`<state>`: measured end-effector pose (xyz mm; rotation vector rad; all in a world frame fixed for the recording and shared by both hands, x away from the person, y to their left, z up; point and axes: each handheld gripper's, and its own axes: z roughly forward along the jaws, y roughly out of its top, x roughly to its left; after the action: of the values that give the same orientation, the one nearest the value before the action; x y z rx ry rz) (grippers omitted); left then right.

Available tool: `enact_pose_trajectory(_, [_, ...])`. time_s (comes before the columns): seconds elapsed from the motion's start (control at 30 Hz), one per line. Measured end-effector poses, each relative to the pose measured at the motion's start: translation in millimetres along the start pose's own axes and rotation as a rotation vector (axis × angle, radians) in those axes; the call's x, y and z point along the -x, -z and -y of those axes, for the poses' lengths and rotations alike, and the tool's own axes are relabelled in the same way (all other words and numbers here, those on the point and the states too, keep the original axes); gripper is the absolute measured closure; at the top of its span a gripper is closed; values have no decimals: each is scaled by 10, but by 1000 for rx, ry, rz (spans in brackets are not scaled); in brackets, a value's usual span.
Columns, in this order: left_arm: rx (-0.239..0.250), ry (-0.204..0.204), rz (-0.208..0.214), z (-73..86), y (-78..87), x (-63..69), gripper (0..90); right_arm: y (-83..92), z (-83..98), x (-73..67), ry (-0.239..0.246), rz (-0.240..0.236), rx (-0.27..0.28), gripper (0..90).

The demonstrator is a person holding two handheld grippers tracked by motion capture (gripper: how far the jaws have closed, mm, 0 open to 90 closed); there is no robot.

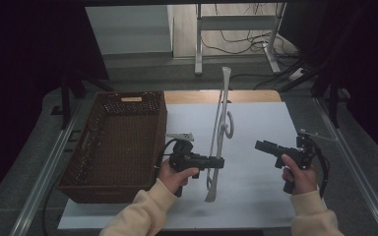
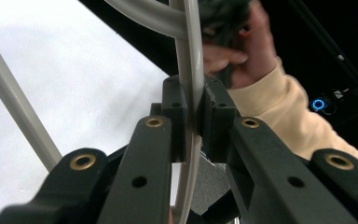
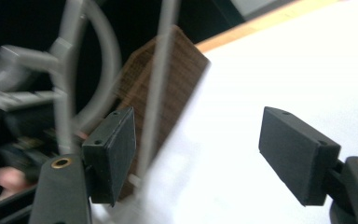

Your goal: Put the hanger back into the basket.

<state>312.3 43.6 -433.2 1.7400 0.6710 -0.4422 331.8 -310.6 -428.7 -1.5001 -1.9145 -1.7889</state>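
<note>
A white plastic hanger (image 1: 220,123) stands on end over the white table top (image 1: 261,118), with its hook (image 1: 230,125) pointing right. My left gripper (image 1: 220,162) is shut on its thin lower bar. In the left gripper view the pads (image 2: 175,100) pinch that bar of the hanger (image 2: 192,70) between them at the left gripper (image 2: 195,116). My right gripper (image 1: 258,145) hovers to the right of the hanger, open and holding nothing. In the right gripper view the right gripper (image 3: 205,156) has wide-apart jaws and the blurred hanger (image 3: 161,70) lies beyond its left jaw.
A brown wicker basket (image 1: 123,96) sits on the left part of the table, close to my left hand; the basket (image 3: 186,70) also shows behind the hanger. Metal rails run along both table sides. Table legs and cables (image 1: 236,39) lie on the floor beyond.
</note>
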Motion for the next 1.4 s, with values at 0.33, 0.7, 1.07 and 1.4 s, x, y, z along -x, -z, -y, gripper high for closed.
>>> enact_pose_trajectory(0.33, [21, -45, 1, -209, 264, 212, 815, 59, 162, 225, -26, 101, -46, 270])
enact_pose_trajectory(0.7, [39, -50, -36, -354, 856, 234, 815, -35, 209, 254, 40, 176, -119, 269])
enact_pose_trajectory(1.07, [74, -53, -48, -433, 1257, 195, 815, -100, 238, 265, 138, 208, -161, 248])
enact_pose_trajectory(1.4, [32, -68, -109, -530, 1567, 152, 814, -101, 247, 274, 148, 201, -183, 244])
